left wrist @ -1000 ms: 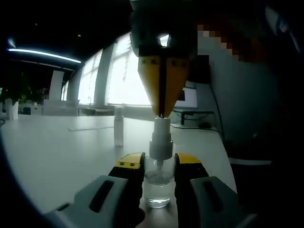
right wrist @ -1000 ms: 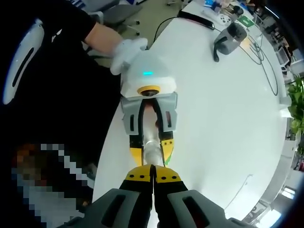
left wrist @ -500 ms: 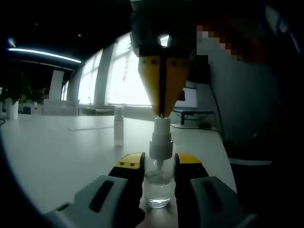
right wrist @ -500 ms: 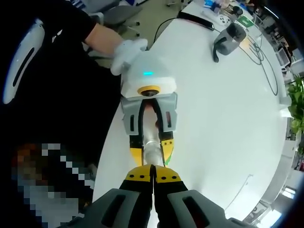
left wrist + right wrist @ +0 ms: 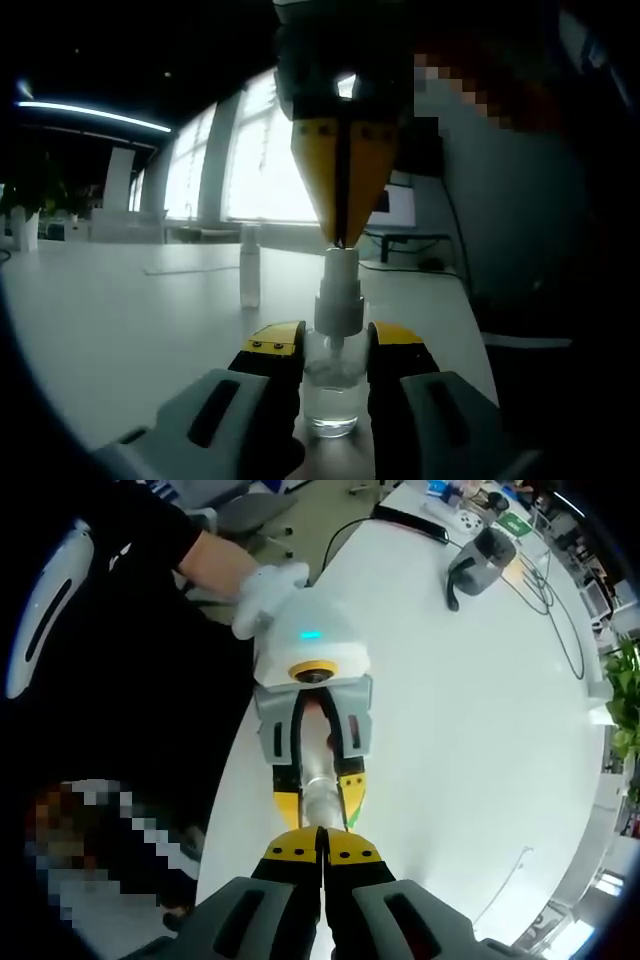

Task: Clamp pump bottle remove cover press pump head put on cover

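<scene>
In the left gripper view my left gripper is shut on the clear pump bottle, which stands upright on the white table. Its white pump head is bare. The clear cover stands alone on the table to the left, further back. My right gripper comes down from above, shut, its yellow tips resting on the pump head's top. Looking straight down in the right gripper view, my right gripper is shut over the bottle, which sits between the left gripper's fingers.
A person's gloved hand holds the left gripper near the table's edge. A grey device with a cable lies far across the table. A monitor and bright windows stand behind. A plant is at the far side.
</scene>
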Motion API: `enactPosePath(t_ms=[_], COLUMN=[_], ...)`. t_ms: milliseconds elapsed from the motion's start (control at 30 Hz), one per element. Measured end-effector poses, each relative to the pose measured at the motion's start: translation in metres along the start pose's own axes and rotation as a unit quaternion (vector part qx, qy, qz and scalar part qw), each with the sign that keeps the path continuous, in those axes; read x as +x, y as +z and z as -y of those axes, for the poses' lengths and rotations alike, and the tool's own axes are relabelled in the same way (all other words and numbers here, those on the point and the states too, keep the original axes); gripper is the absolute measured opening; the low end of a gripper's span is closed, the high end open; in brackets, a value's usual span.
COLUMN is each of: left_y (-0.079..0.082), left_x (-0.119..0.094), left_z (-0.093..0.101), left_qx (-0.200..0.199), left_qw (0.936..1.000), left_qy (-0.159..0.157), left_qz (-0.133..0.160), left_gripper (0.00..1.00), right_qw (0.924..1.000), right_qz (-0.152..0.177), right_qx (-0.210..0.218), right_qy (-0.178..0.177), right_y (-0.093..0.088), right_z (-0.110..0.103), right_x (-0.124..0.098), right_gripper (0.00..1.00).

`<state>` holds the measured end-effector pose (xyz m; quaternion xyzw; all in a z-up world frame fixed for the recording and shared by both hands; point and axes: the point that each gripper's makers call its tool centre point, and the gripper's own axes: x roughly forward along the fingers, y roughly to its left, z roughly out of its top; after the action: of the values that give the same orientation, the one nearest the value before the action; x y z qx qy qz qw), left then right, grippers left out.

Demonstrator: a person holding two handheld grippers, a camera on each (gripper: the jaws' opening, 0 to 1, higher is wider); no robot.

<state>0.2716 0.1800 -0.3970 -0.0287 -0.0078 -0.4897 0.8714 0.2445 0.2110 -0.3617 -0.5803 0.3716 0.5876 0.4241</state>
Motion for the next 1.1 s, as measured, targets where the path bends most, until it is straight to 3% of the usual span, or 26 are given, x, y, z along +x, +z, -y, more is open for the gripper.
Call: enactPosePath(t_ms=[1100], left_y=[-0.0002], left_x=[-0.0004], left_z=[0.0000], left_qx=[0.000], left_qw=[1.0000], left_qy=[0.000], left_qz=[0.000], left_gripper=[0.16], right_qw=[0.9989], right_qz=[0.044], right_qx=[0.010], right_qy=[-0.015], right_y=[-0.0011], right_z=[0.0030], right_x=[-0.0023], right_gripper=[0.00])
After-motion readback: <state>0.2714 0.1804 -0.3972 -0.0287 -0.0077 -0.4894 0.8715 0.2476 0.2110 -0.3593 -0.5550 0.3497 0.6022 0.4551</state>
